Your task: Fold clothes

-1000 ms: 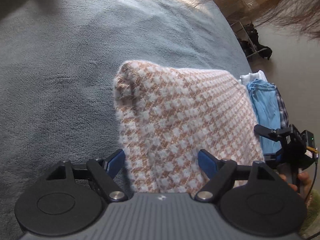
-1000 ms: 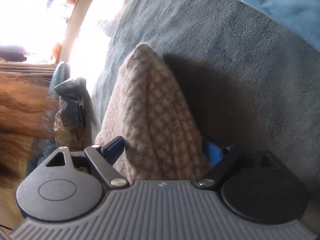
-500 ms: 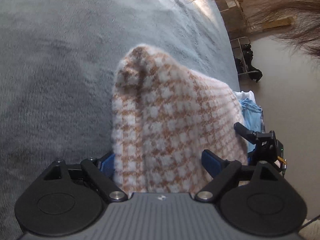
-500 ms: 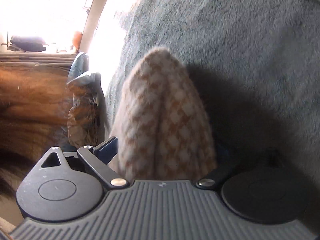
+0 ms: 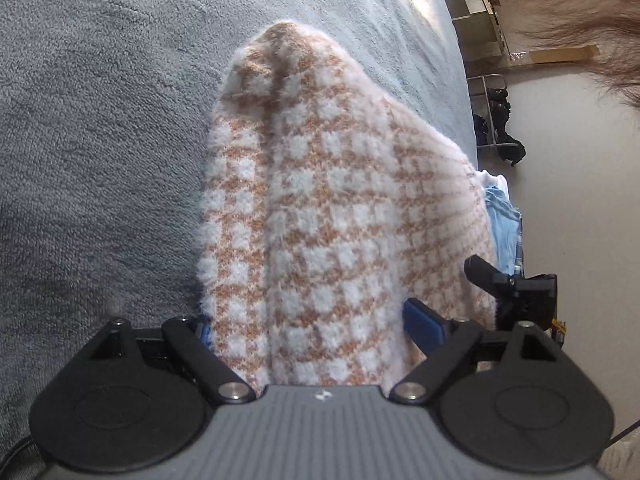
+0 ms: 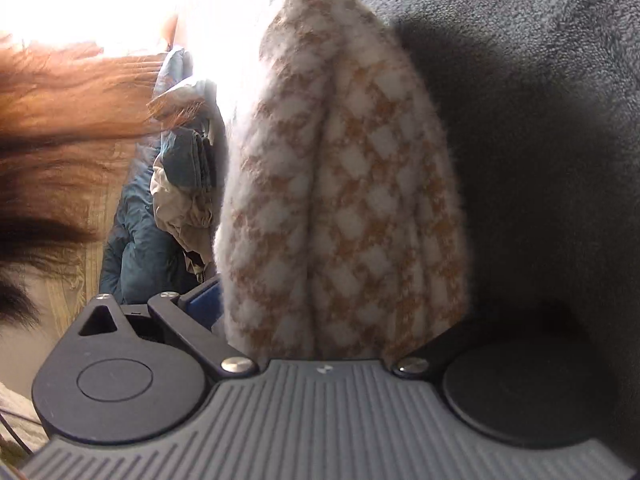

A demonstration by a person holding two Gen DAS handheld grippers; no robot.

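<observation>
A fuzzy orange-and-white houndstooth sweater (image 5: 320,208) is folded into a thick bundle and hangs lifted above the grey blanket (image 5: 100,140). My left gripper (image 5: 316,324) is shut on one end of it, blue pads pressed into the knit. My right gripper (image 6: 336,312) is shut on the other end of the same sweater (image 6: 344,184); its right finger is hidden in shadow behind the fabric. The right gripper also shows at the right edge of the left wrist view (image 5: 516,288).
Folded light blue and white clothes (image 5: 500,216) lie past the sweater at the blanket's right edge. A heap of dark blue and beige garments (image 6: 168,208) sits left of the sweater in the right wrist view. Bare floor and a metal rack (image 5: 492,120) lie beyond.
Both grippers have closed in on the sweater and lifted it; the bundle has bunched up narrower and nearer to both cameras, off the blanket.
</observation>
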